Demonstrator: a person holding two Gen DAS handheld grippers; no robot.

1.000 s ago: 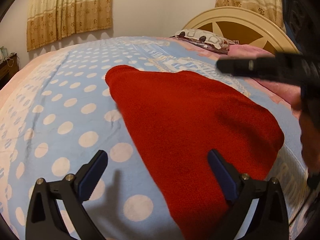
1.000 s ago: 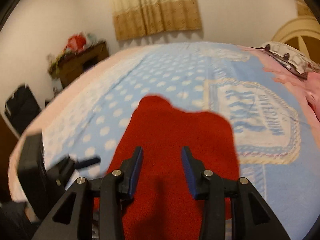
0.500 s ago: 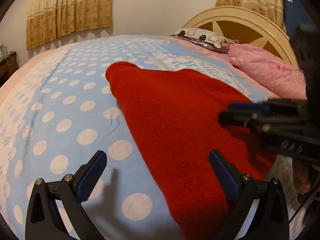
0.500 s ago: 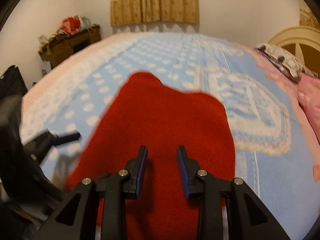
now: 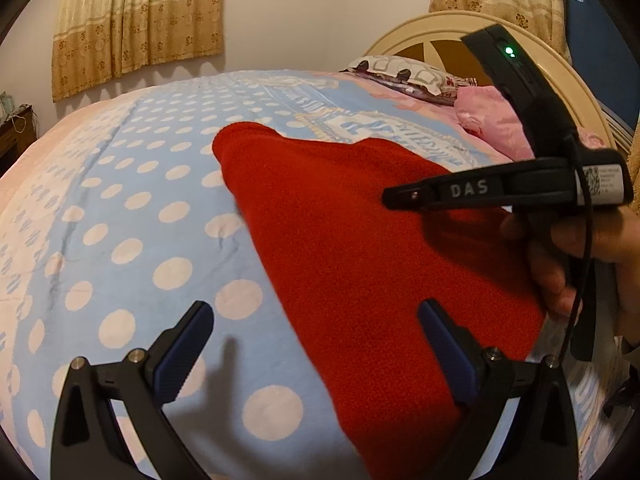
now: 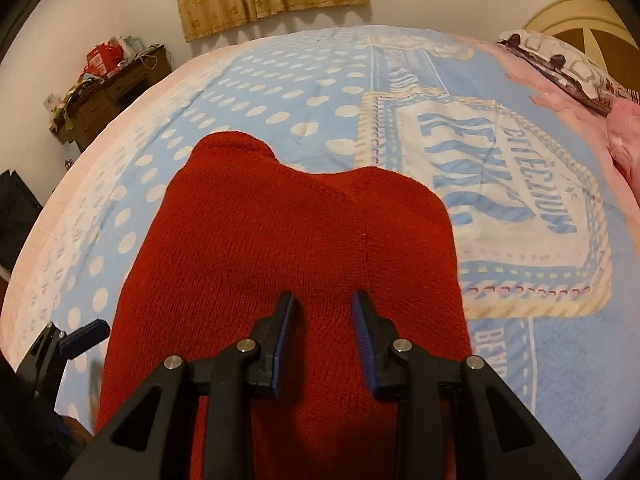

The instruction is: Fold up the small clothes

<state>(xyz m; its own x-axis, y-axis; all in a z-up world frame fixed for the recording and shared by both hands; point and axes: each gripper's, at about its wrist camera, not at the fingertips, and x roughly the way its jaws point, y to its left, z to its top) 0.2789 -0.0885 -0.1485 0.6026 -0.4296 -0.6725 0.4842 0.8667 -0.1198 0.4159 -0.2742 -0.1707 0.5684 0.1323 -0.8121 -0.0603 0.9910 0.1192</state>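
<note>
A red knitted garment (image 5: 360, 248) lies flat on the bed, and it also shows in the right wrist view (image 6: 304, 240). My left gripper (image 5: 316, 320) is wide open, low over the garment's near left edge, one finger over the sheet and one over the red cloth. My right gripper (image 6: 323, 312) hovers over the garment's near middle with its jaws narrowly apart and nothing between them. The right gripper also shows from the side in the left wrist view (image 5: 390, 196), held in a hand at the right.
The bed has a light blue sheet with white dots (image 5: 132, 216) and a printed panel (image 6: 500, 208). Pillows (image 5: 404, 74) and a pink quilt (image 5: 492, 120) lie by the headboard (image 5: 432, 36). A cluttered wooden dresser (image 6: 108, 80) stands by the far wall.
My right gripper has moved forward over the garment and its jaws have narrowed. My left gripper has stayed open and nearly still.
</note>
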